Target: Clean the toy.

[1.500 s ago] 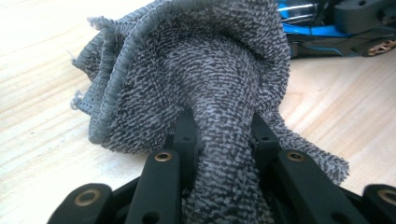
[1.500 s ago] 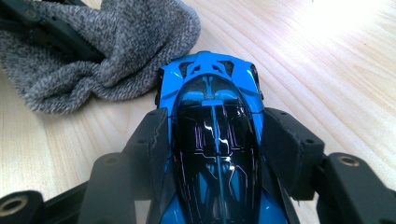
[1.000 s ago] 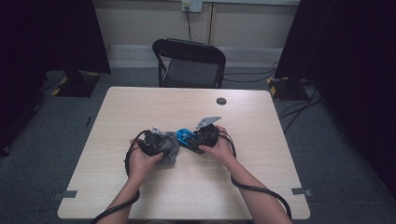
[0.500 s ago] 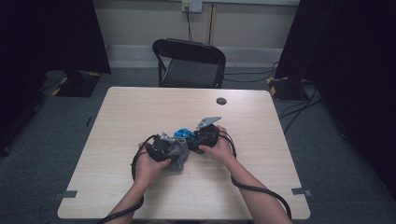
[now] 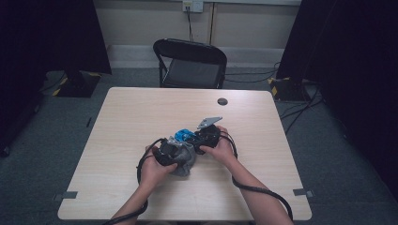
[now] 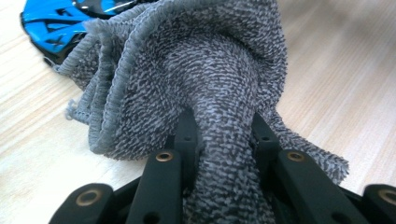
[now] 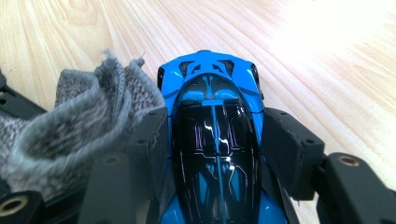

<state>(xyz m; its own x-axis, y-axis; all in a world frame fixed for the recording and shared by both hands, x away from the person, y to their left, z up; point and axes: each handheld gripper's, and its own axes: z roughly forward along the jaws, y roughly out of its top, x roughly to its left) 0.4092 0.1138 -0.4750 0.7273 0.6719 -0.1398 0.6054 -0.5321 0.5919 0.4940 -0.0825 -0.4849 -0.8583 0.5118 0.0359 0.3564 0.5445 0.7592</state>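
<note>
A blue and black toy car (image 7: 212, 140) sits between the jaws of my right gripper (image 7: 214, 140), which is shut on its sides. In the high view the car (image 5: 184, 136) lies near the table's middle, with the right gripper (image 5: 199, 138) just right of it. A grey knitted cloth (image 6: 196, 79) is bunched up and pinched in my left gripper (image 6: 224, 140), shut on a fold of it. The cloth (image 5: 184, 161) hangs under the left gripper (image 5: 174, 151) and touches the car's left side (image 7: 79, 130).
The wooden table (image 5: 141, 112) carries a small dark round disc (image 5: 222, 101) near its far edge. A black folding chair (image 5: 190, 61) stands behind the table. Cables trail from both grippers toward the near edge.
My left gripper has carried the cloth rightward, up against the toy car. The right gripper and the car have stayed where they were.
</note>
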